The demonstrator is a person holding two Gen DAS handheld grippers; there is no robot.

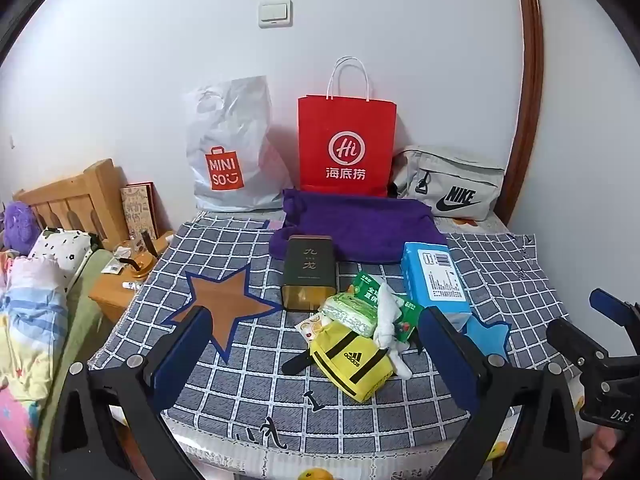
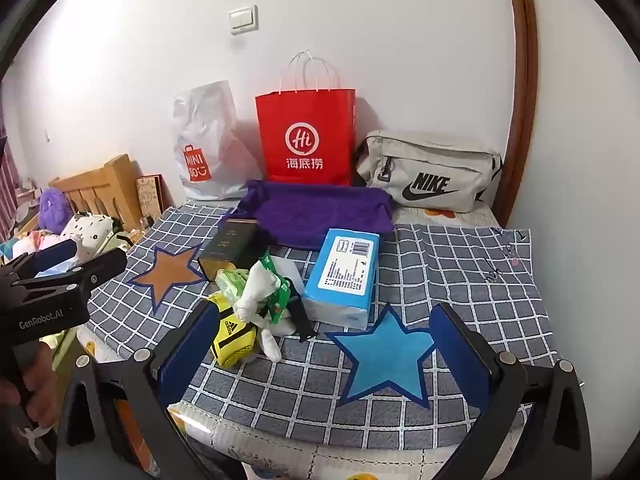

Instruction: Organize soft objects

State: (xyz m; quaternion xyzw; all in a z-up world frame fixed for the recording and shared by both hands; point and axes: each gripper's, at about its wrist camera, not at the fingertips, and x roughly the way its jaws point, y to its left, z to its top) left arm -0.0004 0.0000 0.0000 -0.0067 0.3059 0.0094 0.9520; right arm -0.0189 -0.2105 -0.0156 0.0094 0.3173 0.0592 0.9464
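Grey cloth (image 1: pixel 248 364) with white checks, brown star (image 1: pixel 228 308), blue star (image 2: pixel 386 360); red bag (image 1: pixel 346 146); purple towel (image 1: pixel 360 220); yellow pouch (image 1: pixel 350 360) striped black.

Against the wall (image 1: pixel 360 20) at twelve o'clock stand three bags: plastic bag (image 1: pixel 230 152) left, paper bag (image 1: pixel 346 144) middle, waist bag (image 1: pixel 452 184) right, and a folded towel (image 1: pixel 360 224) lies just before the paper bag. Before the towel, on the checked cloth (image 1: pixel 248 368), the tin (image 1: pixel 309 270) stands at eleven o'clock and the tissue box (image 1: pixel 436 276) at one o'clock. Between and before them sits a heap: pouch (image 1: pixel 352 360) nearest, sock (image 1: pixel 390 328) and snack packets (image 1: pixel 352 312) on it.
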